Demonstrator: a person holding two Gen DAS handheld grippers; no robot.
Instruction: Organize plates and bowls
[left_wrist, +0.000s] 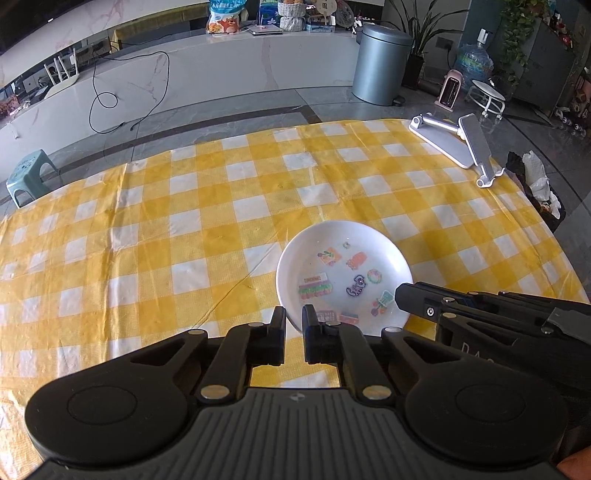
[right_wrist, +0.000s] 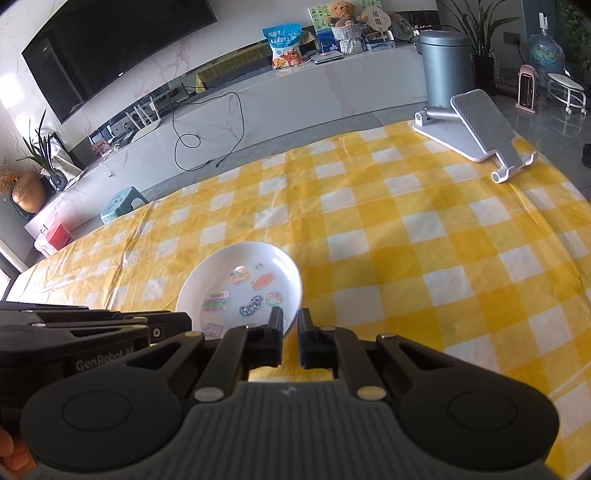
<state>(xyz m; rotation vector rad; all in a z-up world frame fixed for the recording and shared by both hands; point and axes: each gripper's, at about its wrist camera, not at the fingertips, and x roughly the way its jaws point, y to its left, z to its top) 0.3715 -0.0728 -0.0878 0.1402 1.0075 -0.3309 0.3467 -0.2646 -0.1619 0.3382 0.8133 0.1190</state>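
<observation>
One white plate (left_wrist: 343, 273) only, stickered inside, lying on the yellow checked tablecloth (left_wrist: 184, 221), lower centre-right of the left wrist frame, lower centre-left of the right. Two grippers at its near rim: left gripper (left_wrist: 294, 314) narrowly parted across that edge, right gripper (right_wrist: 290, 317) likewise astride the edge; firm clamping impossible to tell. One grey tablet stand (left_wrist: 458, 144) at the upper right, well apart. Broad bare cloth to left and beyond.
</observation>
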